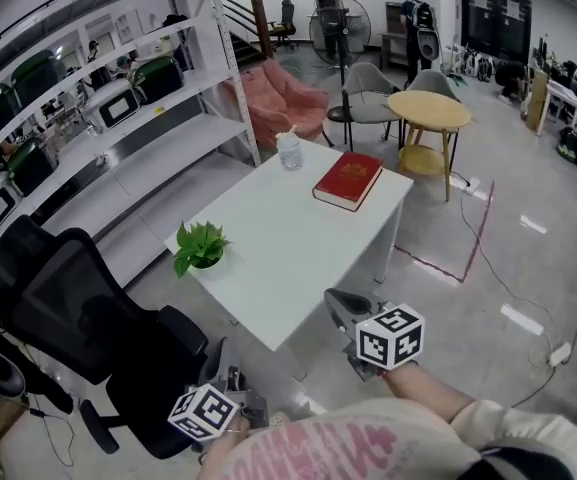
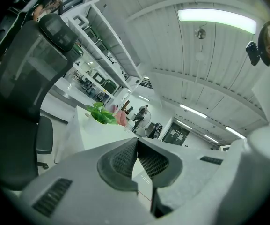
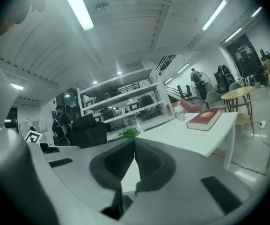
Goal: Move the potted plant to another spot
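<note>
The potted plant [image 1: 200,248], small with green leaves in a white pot, stands at the near left corner of the white table [image 1: 288,258]. In the head view my right gripper [image 1: 340,304] hovers shut and empty at the table's near edge, to the right of the plant and apart from it. Lower down, my left gripper [image 1: 230,368] sits beside the office chair, below table height. The left gripper [image 2: 137,142] has its jaws closed together on nothing, with the plant [image 2: 102,115] ahead above them. Just over the tips of the shut right gripper [image 3: 135,142] the plant [image 3: 129,133] shows.
A red book [image 1: 348,180] and a water bottle [image 1: 289,151] lie on the table's far end. A black office chair [image 1: 78,318] stands left of the table, white shelving [image 1: 118,118] behind. A round yellow side table [image 1: 428,113], chairs and a person stand farther back.
</note>
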`<action>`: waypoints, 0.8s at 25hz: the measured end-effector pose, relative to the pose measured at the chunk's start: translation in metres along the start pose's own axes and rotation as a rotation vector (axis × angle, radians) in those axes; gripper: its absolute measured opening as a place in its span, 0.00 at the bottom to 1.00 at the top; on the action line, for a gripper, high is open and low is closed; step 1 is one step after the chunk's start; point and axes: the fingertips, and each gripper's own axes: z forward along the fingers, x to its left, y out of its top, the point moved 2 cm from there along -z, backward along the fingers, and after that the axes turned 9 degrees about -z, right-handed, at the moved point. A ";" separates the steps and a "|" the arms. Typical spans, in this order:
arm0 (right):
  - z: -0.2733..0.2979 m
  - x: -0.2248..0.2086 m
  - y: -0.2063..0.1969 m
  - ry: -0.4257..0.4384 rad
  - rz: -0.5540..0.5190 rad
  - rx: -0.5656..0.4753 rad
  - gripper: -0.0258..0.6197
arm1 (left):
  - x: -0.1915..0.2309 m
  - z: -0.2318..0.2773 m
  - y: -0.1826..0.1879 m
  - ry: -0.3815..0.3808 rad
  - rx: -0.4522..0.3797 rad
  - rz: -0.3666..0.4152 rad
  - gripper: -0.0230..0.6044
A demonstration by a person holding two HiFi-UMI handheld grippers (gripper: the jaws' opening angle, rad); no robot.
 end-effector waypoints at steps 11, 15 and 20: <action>-0.035 -0.015 -0.049 -0.019 -0.027 0.144 0.05 | -0.026 -0.019 -0.061 0.074 0.038 0.079 0.04; -0.043 -0.017 -0.066 -0.012 -0.037 0.191 0.05 | -0.022 -0.027 -0.075 0.106 0.042 0.061 0.04; -0.050 -0.021 -0.075 -0.007 -0.035 0.220 0.05 | -0.017 -0.035 -0.085 0.141 0.036 0.029 0.04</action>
